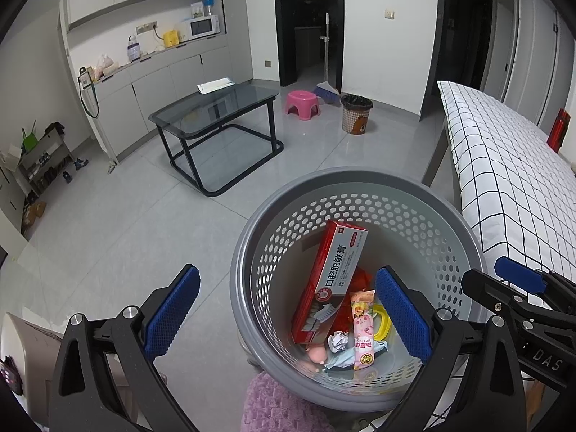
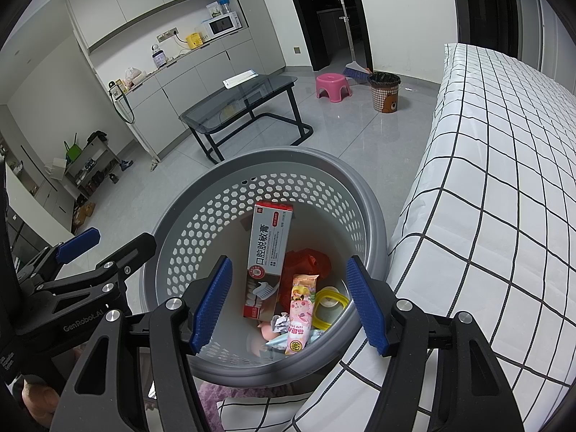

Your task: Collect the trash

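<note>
Both grippers hang right over the gray perforated bin (image 1: 345, 212), nearest of anything to where I stand. Furthest left, the left gripper (image 1: 288, 313) is spread wide and carries nothing, one pad out over the floor and the other above the bin's mouth. Beside it the right gripper (image 2: 291, 306) is likewise released and empty, its pads straddling the opening, which to my eye suits a drop just finished or a check of the haul. Down inside the bin lies the trash: a toothpaste box (image 2: 268, 259) propped against the wall, probably too long to lie flat, a crumpled red bag (image 2: 306, 262) beneath it, a pink snack wrapper (image 2: 300, 318) on top, a yellow ring (image 2: 329, 306) to its right, plus a paper ball (image 2: 279, 324) and a pale blue packet (image 2: 288, 340) at the bottom. Standing just beside the bed (image 2: 504, 180) with its checked sheet, the bin is easy to reach from there. Across the floor stand a glass surface (image 2: 244, 104), a pink stool (image 2: 333, 86) and a second patterned bin (image 2: 383, 91). I see no loose litter nearby, so collection seems nearly done.
</note>
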Available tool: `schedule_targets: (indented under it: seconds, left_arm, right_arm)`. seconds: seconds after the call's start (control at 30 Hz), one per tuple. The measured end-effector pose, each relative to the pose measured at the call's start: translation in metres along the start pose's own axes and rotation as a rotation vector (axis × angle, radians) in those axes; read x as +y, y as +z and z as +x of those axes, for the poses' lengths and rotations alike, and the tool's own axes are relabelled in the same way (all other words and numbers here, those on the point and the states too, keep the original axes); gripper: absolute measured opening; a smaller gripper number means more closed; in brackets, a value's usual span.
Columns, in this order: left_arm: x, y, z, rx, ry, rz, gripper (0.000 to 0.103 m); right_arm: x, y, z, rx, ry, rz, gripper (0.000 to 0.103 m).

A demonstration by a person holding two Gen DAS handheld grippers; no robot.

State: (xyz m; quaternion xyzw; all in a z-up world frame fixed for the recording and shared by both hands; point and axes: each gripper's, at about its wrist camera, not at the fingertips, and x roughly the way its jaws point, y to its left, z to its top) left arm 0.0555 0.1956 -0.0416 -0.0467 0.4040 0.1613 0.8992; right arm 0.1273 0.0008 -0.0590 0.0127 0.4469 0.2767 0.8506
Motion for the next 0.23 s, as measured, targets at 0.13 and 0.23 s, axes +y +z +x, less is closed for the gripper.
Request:
schedule_targets:
  seconds: [0.13, 0.23]
  left_arm:
    - [0.0003, 0.0004, 0.0005, 0.006, -0.002, -0.006, 0.096]
    - [0.0003, 0.001, 0.0001, 0.007, -0.001, -0.006, 0.096]
  right_arm:
    - [-0.0002, 0.0, 0.0001, 0.0, 0.0, -0.001, 0.063]
    - [0.0001, -0.0001, 0.0001, 0.0, 0.0, 0.0, 0.063]
